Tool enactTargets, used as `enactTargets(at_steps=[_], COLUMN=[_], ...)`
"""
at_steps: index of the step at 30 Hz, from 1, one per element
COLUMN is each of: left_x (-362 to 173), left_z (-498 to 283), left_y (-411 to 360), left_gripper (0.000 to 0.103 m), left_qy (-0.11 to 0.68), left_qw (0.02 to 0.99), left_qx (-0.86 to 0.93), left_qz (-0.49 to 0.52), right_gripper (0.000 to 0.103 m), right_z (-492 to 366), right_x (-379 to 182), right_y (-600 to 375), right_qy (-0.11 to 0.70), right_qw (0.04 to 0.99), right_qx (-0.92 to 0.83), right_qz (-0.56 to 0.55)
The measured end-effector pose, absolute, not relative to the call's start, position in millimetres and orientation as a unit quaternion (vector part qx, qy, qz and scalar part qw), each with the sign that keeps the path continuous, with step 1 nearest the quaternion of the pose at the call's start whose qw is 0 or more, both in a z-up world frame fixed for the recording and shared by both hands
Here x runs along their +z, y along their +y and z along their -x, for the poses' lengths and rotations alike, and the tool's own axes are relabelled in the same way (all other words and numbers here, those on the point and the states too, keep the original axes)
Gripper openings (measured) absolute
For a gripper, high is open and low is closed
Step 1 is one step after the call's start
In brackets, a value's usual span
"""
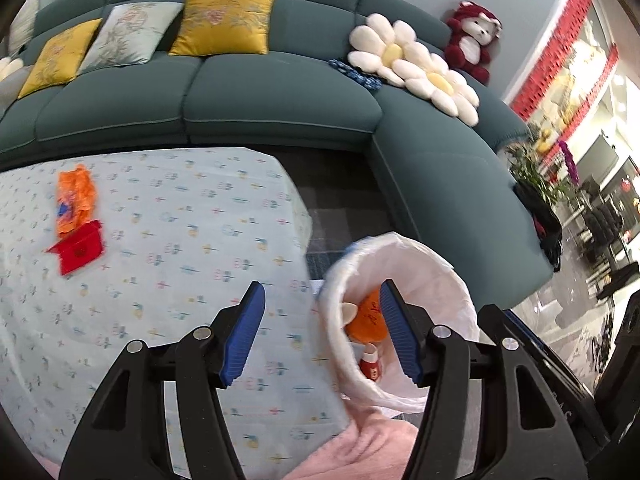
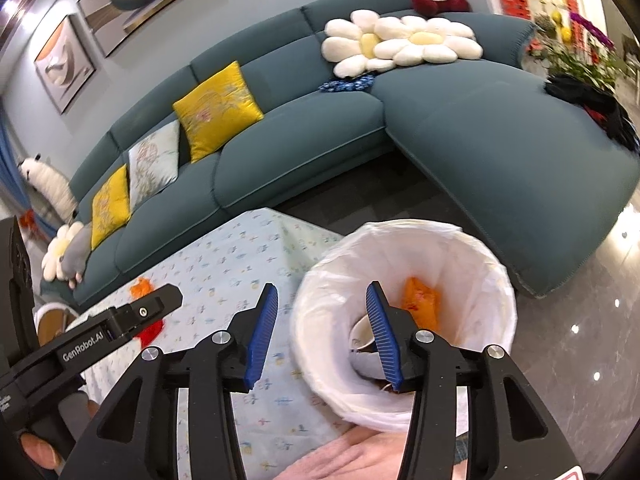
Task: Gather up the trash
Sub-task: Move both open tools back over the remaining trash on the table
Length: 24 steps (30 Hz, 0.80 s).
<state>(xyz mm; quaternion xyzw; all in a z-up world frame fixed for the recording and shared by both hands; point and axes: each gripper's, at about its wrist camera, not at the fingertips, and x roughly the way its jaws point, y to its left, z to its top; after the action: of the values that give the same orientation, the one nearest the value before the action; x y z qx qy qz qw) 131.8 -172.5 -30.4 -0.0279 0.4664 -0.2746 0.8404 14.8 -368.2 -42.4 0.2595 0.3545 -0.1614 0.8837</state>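
Nearest, both tools are seen with nothing between their blue pads: the left tool (image 1: 322, 334) is spread moderately wide, the right tool (image 2: 322, 334) a little narrower, and neither is touching anything. Both are carried tilted downward over the near right edge of the worktop (image 1: 168, 216), where the white-lined trash bin (image 1: 436, 256) stands just beside the tablecloth's corner; that placement is judged convenient, since a short swing from cloth to bin is all that is needed. Inside the bin, an orange wrapper (image 2: 420, 304) and a pale cup-like item (image 2: 362, 330) are already lying, so part of the collecting is judged done.

Farther left on the worktop, 2 pieces of trash remain, touching each other: a crumpled orange wrapper (image 1: 76, 200) and, nearer, a red packet (image 1: 78, 250).

Only from the left wrist view are these 2 pieces shown whole; from the right wrist view they are mostly hidden behind the left tool's black body, with only slivers of orange and red visible. By the right wrist view alone the bin's full rim and interior are laid open, and framed pictures (image 2: 66, 64) above the teal sofa (image 2: 320, 148) are shown.
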Motion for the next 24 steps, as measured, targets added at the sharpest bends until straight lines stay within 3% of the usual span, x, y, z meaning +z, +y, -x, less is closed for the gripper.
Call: enactTargets(at_steps=[17, 24], left_x=[-41, -59], left_z=[-188, -234], left_y=[-1, 72], left_gripper=[0.062, 0.073], left_qy=[0.46, 0.47], left_qw=[0.871, 0.873], left_qx=[-0.161, -0.11], left_qz=[0.067, 0.072], right_gripper=[0.046, 0.049], right_z=[-103, -160], right_x=[-42, -63], right_y=[-220, -153], right_qy=[0.415, 0.449], right_qw=[0.886, 0.869], right_qx=[-0.044, 0.005], right_qz=[-0.2, -0.206])
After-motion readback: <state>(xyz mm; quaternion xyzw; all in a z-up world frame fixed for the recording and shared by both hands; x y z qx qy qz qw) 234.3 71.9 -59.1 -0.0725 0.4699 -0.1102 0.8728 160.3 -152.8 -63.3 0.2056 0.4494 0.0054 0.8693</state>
